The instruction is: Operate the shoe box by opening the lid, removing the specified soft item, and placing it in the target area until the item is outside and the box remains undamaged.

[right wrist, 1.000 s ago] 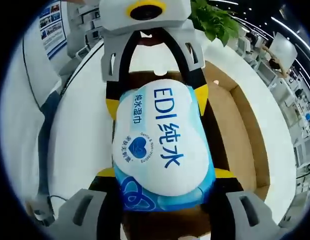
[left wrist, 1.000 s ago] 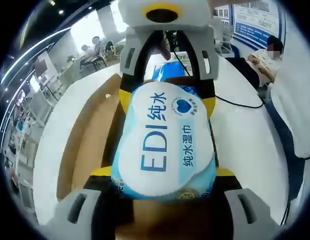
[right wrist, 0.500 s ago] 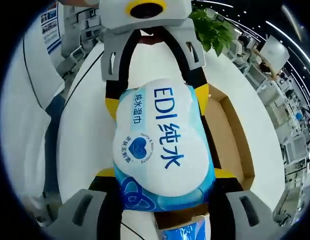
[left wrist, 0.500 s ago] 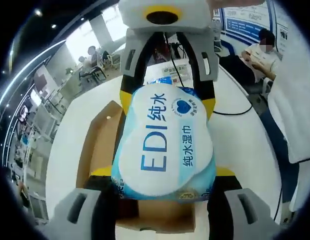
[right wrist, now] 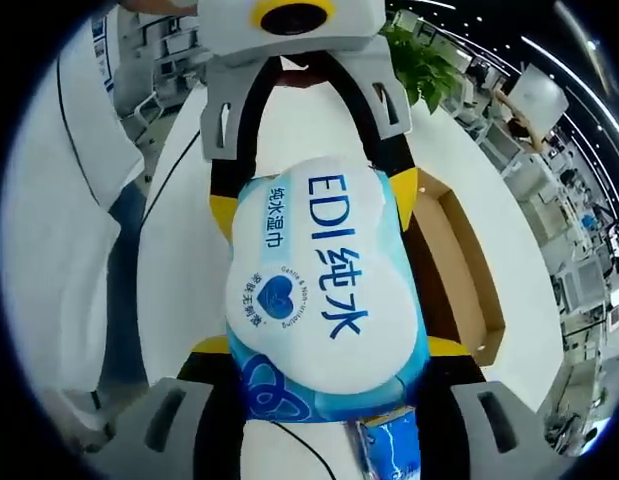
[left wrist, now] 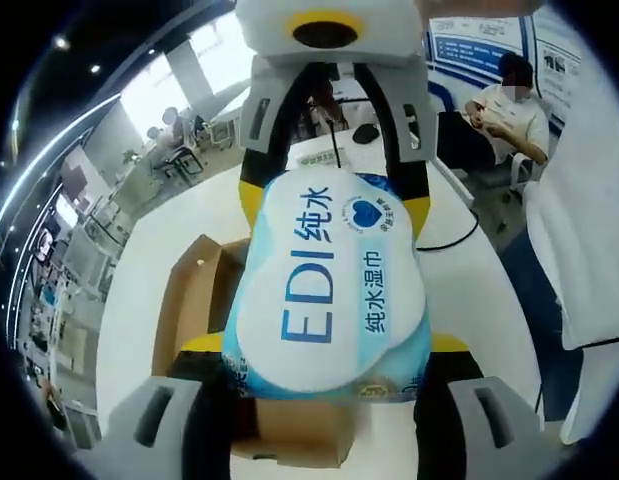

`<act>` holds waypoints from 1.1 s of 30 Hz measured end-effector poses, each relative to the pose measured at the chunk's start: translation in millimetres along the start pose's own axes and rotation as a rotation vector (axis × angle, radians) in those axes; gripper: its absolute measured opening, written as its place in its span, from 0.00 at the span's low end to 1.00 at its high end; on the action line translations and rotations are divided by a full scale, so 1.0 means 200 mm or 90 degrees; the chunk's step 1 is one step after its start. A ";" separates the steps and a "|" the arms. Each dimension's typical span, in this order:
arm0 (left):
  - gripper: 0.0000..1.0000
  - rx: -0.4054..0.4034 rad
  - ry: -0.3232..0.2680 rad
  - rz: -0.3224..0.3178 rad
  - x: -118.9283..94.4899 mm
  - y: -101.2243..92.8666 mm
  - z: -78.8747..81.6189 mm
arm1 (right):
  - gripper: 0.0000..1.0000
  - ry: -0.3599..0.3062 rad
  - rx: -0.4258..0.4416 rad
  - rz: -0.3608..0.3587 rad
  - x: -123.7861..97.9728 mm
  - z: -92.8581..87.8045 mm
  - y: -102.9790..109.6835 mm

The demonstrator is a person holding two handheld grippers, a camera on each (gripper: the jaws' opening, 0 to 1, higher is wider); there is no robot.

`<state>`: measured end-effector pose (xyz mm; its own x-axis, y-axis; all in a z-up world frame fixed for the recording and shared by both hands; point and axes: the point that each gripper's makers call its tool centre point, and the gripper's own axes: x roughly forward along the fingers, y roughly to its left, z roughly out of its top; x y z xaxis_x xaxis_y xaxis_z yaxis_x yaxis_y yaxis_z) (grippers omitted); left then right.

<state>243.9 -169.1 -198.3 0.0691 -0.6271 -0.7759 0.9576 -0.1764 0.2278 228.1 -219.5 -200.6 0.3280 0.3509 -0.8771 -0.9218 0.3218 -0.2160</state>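
A soft white-and-blue wet wipes pack [left wrist: 329,290] marked "EDI" hangs in the air, pinched at both ends. My left gripper [left wrist: 327,345] is shut on its near end in the left gripper view, and my right gripper [left wrist: 334,200] grips the far end. In the right gripper view the same pack [right wrist: 324,300] sits in my right gripper [right wrist: 324,350], with the left gripper [right wrist: 311,195] shut on the far end. The open brown shoe box [left wrist: 189,290] lies well below on the white table [left wrist: 469,290], partly hidden by the pack. Its inner wall [right wrist: 459,270] shows at the right.
A second blue packet [right wrist: 389,450] lies below the pack. A black cable [left wrist: 449,240] runs across the table. A seated person [left wrist: 509,100] is at the far side, a white sleeve [left wrist: 589,200] close by. A green plant [right wrist: 419,55] stands beyond the table.
Both grippers have risen with the pack held between them. The box and table look smaller and farther below than a second ago.
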 end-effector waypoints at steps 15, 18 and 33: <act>0.73 0.000 0.000 -0.017 0.20 -0.26 0.29 | 0.67 0.006 0.015 0.010 -0.17 -0.35 0.21; 0.73 -0.005 0.004 -0.020 0.25 -0.30 0.34 | 0.67 0.005 0.014 0.017 -0.19 -0.42 0.23; 0.73 -0.034 0.029 -0.012 0.39 -0.36 0.37 | 0.67 -0.008 -0.006 0.042 -0.15 -0.58 0.26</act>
<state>160.3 -262.5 -231.8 0.0619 -0.5881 -0.8064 0.9723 -0.1470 0.1818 147.2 -314.7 -235.1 0.2695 0.3819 -0.8840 -0.9434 0.2892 -0.1627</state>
